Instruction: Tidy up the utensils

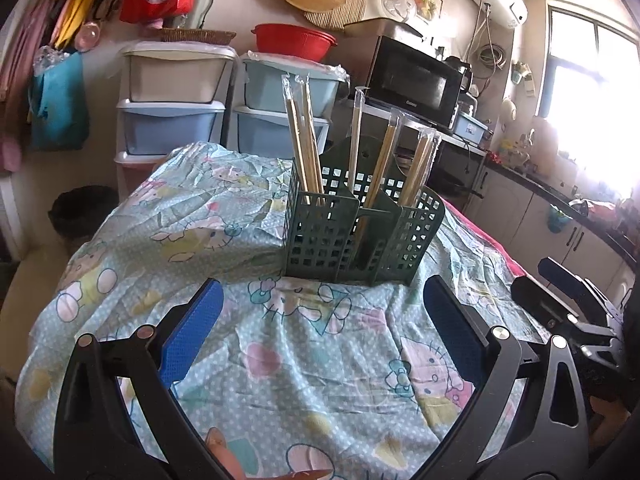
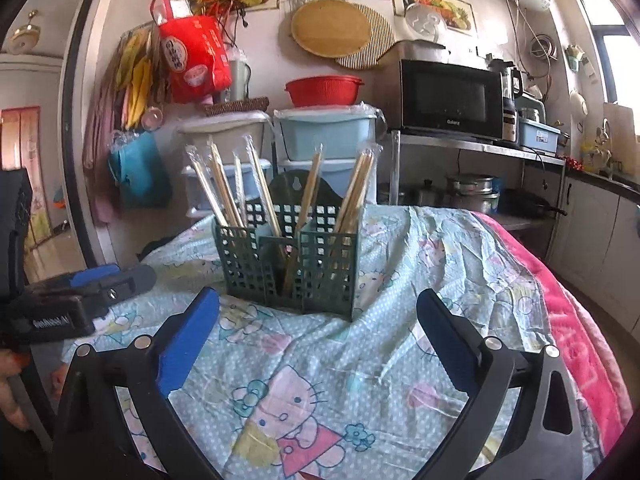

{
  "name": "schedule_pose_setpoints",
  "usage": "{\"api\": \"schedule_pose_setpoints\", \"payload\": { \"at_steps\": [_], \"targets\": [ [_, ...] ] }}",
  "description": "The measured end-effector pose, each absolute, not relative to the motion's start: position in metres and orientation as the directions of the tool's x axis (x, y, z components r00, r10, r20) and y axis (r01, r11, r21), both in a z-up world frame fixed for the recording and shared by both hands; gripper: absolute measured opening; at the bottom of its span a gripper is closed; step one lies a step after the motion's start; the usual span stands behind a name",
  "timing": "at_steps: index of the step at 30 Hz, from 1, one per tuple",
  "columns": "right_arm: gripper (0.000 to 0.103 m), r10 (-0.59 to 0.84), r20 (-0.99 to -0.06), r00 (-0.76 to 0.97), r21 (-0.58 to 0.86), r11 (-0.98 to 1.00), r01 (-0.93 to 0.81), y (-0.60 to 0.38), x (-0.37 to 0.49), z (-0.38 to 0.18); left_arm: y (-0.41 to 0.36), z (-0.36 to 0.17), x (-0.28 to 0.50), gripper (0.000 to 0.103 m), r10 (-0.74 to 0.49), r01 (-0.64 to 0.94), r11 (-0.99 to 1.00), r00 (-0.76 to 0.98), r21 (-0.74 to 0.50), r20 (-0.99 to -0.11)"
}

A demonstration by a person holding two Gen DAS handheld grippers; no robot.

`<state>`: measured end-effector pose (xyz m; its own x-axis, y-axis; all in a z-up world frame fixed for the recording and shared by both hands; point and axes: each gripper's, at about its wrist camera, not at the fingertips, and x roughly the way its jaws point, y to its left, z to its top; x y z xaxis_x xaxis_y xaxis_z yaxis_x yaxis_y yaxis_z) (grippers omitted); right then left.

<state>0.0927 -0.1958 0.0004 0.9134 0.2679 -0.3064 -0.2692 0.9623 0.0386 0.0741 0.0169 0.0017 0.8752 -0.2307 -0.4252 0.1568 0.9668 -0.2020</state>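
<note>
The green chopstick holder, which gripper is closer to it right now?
Hard to call; roughly equal. The left gripper and right gripper both hover open just short of the green chopstick holder, touching nothing.

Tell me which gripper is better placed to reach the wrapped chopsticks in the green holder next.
Probably the right gripper: open and empty, with the green holder nearly centred between its fingers. The left gripper is open too, but the holder sits off to its right.

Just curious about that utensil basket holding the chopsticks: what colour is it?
Dark green basket, a plastic grid; clearest in the right wrist view.
</note>
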Motion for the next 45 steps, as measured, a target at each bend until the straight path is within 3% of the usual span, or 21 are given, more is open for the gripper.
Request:
{"api": "schedule_pose_setpoints", "payload": {
  "at_steps": [13, 45],
  "targets": [
    [0.096, 0.264, -0.142, 0.954, 0.009, 0.964, -0.266, -0.189, 0.06, 0.003, 0.01, -0.003, 0.051, 0.092, -0.209, 0.16, 0.972, 0.92, -0.169, -0.332],
    [0.096, 0.219, -0.149, 0.964, 0.027, 0.976, -0.217, -0.19, 0.058, -0.014, 0.01, -0.008, 0.047, 0.092, -0.183, 0.143, 0.979, 0.933, -0.144, -0.311]
  ]
}}
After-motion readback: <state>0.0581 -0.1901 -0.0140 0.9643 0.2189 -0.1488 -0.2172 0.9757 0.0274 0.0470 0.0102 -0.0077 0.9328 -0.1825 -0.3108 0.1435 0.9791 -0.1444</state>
